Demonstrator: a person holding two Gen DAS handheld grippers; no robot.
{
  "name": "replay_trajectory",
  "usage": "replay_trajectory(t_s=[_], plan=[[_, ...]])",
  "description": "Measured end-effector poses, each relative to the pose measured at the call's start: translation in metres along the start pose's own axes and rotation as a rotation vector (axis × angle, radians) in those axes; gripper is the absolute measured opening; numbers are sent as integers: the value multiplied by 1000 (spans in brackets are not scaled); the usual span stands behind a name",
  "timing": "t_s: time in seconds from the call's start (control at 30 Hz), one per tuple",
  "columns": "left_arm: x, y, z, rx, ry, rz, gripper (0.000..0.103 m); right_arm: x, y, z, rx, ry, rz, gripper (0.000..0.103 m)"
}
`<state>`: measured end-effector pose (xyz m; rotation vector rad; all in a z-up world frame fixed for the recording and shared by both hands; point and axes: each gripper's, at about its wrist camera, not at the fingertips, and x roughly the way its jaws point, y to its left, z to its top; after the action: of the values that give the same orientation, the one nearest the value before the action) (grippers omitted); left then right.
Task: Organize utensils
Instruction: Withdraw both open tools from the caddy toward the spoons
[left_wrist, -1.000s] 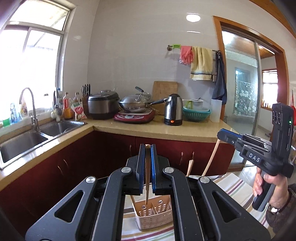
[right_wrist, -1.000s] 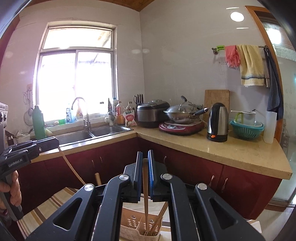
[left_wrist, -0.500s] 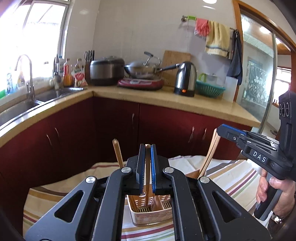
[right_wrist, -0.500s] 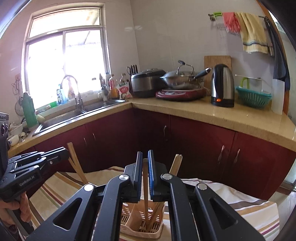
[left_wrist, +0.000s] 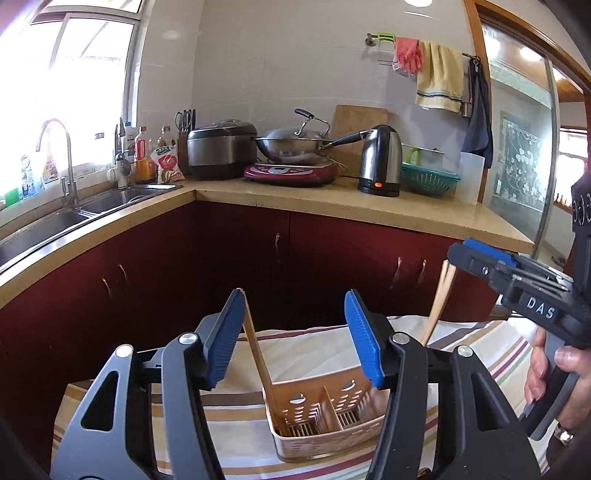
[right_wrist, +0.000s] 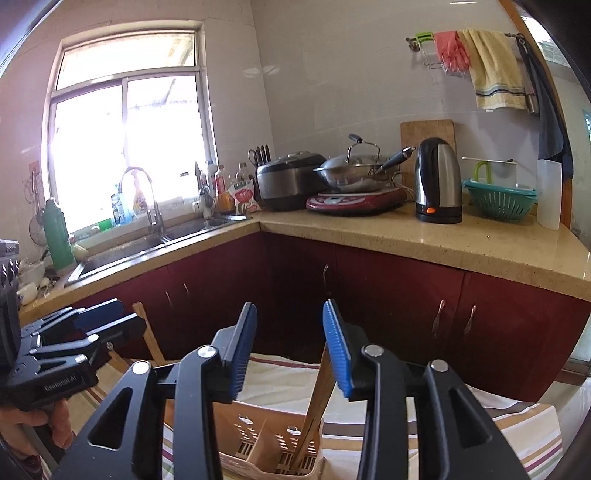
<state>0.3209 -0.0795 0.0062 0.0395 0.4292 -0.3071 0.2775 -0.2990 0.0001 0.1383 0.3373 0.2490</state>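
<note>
While both sets of jaws were opening, chopsticks (left_wrist: 258, 347) were seen released between the left gripper (left_wrist: 295, 332) pads, leaning in the basket (left_wrist: 325, 424) below; the right gripper (right_wrist: 290, 343) likewise.

Ahead of me an L-shaped beige countertop (left_wrist: 332, 206) runs over dark red cabinets (right_wrist: 388, 295), against pale tiled walls (left_wrist: 277, 74). Daylight floods through the window (right_wrist: 125, 140) above the steel sink (left_wrist: 55, 221). A wood-framed glass door (left_wrist: 517, 147) stands at my right.
</note>
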Motion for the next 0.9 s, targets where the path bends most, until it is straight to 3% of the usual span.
replay_trajectory(t_s=[0.2, 0.4, 0.6, 0.77, 0.9], plan=[[-23, -4, -2, 6, -20, -1, 69, -33, 5, -3, -6, -32, -10, 49], [-60, -3, -25, -17, -37, 23, 76, -63, 14, -46, -35, 7, -62, 51], [-87, -3, -76, -23, -5, 81, 78, -65, 21, -120, -21, 154, -95, 51], [-90, 1, -129, -53, 103, 108, 78, -50, 22, -174, 1, 297, -114, 51], [-85, 6, -161, -66, 177, 140, 78, -40, 21, -199, 5, 364, -127, 51]])
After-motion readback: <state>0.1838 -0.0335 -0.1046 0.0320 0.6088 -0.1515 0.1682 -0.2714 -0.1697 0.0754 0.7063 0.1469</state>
